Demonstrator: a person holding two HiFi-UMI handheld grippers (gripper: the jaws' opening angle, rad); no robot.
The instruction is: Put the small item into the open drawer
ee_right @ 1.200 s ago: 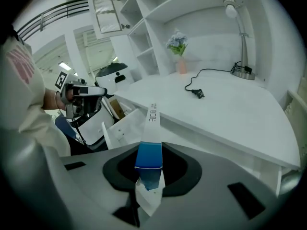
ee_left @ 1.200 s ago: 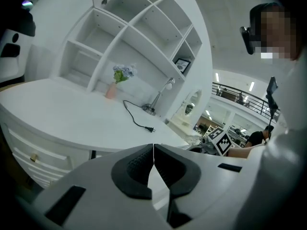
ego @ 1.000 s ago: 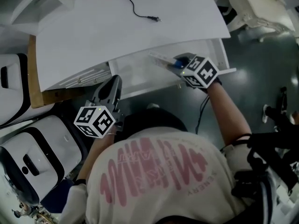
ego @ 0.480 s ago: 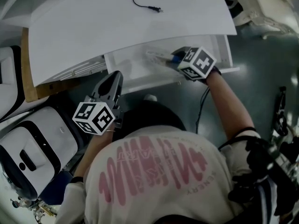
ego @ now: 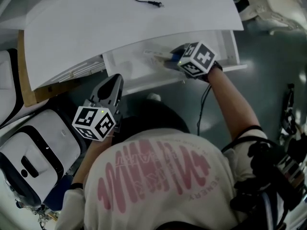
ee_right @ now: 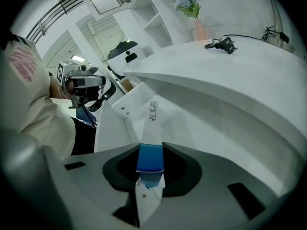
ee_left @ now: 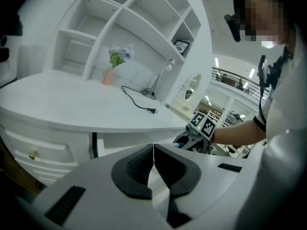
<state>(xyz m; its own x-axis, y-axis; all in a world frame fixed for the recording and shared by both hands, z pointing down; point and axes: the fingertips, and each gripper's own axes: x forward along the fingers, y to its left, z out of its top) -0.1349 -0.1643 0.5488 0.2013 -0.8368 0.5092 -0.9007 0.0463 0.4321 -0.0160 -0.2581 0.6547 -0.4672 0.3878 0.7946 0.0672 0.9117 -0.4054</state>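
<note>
Gripping a slim white box (ee_right: 150,123) by its blue end, the right gripper (ee_right: 149,170) has both pads pressed on it. The long white part of the box sticks out forward past the jaws. In the head view this right gripper (ego: 173,61) reaches into the open drawer (ego: 132,68), and the box (ego: 156,56) is over the inside of the drawer, pointing along its length. Whether the box touches the drawer bottom I cannot tell.

The left gripper (ee_left: 153,163) has its jaws closed together with nothing between them. In the head view the left gripper (ego: 112,83) is outside the drawer, near its front left corner and well apart from the box.

Above the drawer is the white desk top (ego: 134,32), where a black cable (ego: 144,0) lies with its plug free. At the back of the desk stands a pink vase (ee_left: 108,76) with flowers, in front of white shelves (ee_left: 129,28).
</note>
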